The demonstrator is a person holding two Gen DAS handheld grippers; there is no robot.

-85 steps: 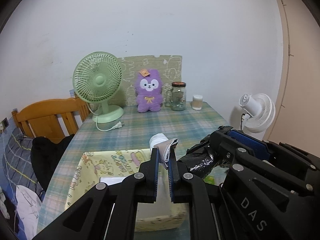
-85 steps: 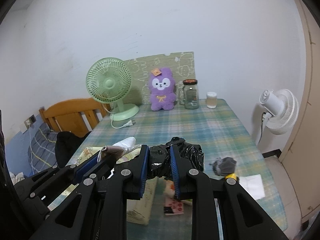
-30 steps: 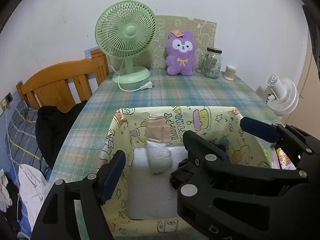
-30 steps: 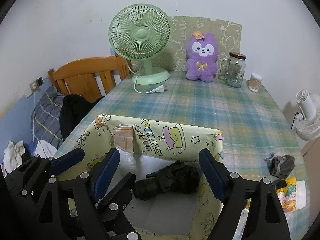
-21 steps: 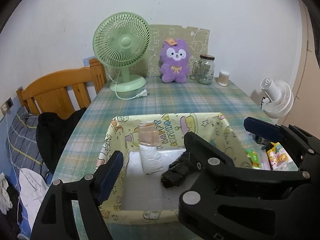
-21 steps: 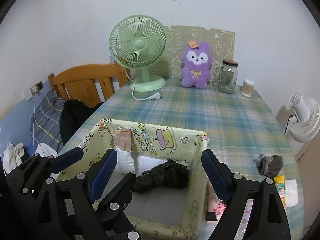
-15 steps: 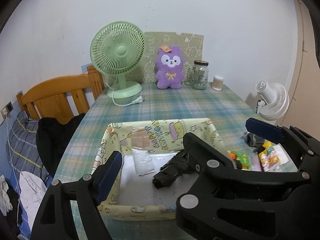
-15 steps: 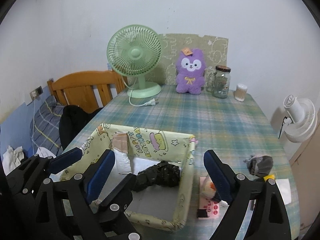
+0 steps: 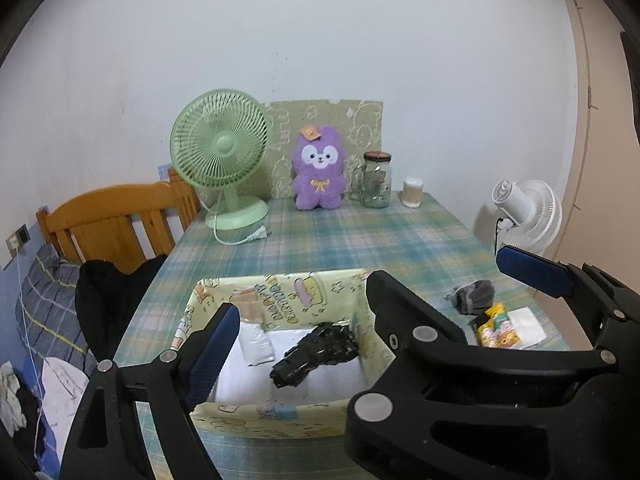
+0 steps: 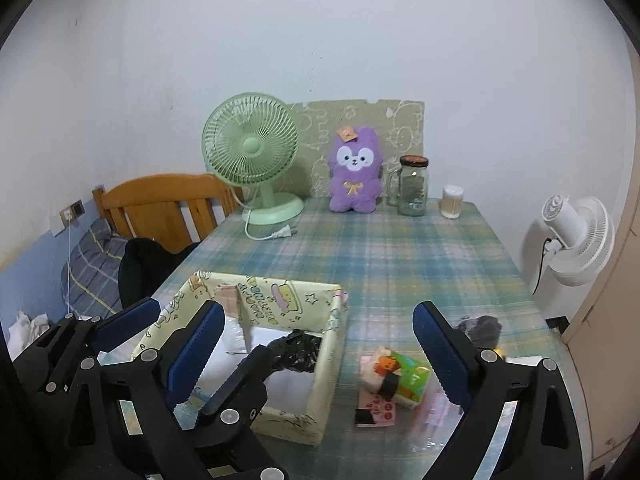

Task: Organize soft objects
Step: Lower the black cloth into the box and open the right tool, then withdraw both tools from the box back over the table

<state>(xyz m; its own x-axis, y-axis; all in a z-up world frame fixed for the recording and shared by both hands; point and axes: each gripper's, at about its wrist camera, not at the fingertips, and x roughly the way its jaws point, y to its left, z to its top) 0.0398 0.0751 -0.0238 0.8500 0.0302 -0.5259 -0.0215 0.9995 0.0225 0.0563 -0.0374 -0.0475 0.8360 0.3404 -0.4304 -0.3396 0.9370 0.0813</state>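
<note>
Both drops done: black bundle (image 9: 316,354) and white roll (image 9: 256,344) lie inside the box (image 9: 280,416). Left gripper (image 9: 296,340) and right gripper (image 10: 316,344) both have jaws opening wide, nothing between the pads, both above the box's near side. Step in hand: clearing the box for the next pick. A grey bundle (image 10: 482,326) lies on the table right of the box, past the snack packs (image 10: 394,380). Next move, likely: right gripper over to the grey bundle, pinch, carry into the box.
</note>
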